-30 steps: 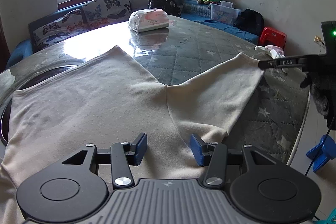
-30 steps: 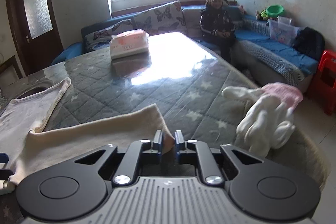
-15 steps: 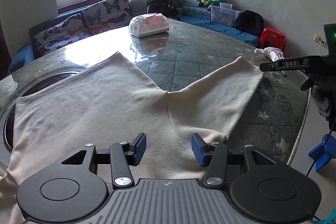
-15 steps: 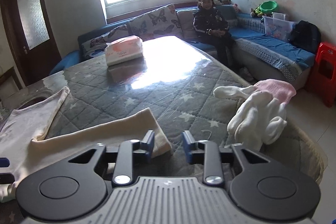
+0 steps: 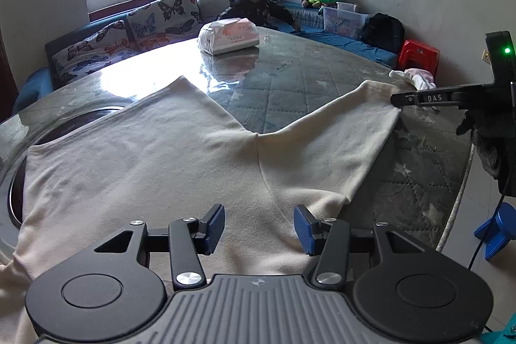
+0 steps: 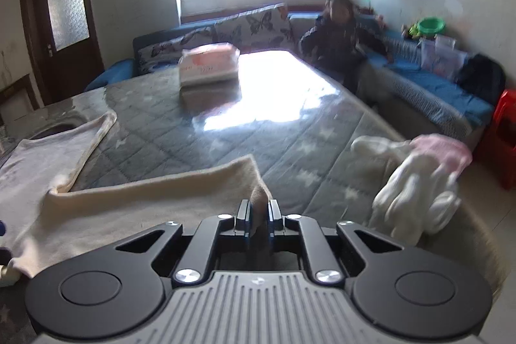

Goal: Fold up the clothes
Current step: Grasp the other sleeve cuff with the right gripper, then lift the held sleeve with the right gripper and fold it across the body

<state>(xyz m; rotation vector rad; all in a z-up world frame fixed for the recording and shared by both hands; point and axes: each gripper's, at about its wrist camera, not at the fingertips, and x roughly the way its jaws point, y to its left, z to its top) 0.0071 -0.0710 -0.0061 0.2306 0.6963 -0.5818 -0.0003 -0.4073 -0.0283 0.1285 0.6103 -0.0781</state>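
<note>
A cream long-sleeved garment (image 5: 145, 157) lies spread flat on the quilted grey table (image 5: 290, 76). One sleeve (image 5: 338, 137) stretches to the right. My left gripper (image 5: 259, 226) hovers open just above the garment near the armpit, with nothing between its blue pads. In the left wrist view, my right gripper (image 5: 396, 100) comes in from the right at the sleeve's end. In the right wrist view, the right gripper (image 6: 258, 210) is shut on the sleeve cuff (image 6: 259, 195), which is pinched up between the fingers. The rest of the garment (image 6: 48, 163) lies to the left.
A wrapped tissue pack (image 5: 229, 36) sits at the table's far side. A heap of white and pink clothes (image 6: 416, 182) lies by the right table edge. A round opening (image 5: 64, 131) shows under the garment's left part. A person sits on the blue sofa (image 6: 445, 92) beyond.
The right gripper was shut on the cuff, opened half a second ago, and has now shut on the cuff again and lifted it slightly. The left gripper stays open above the garment.
</note>
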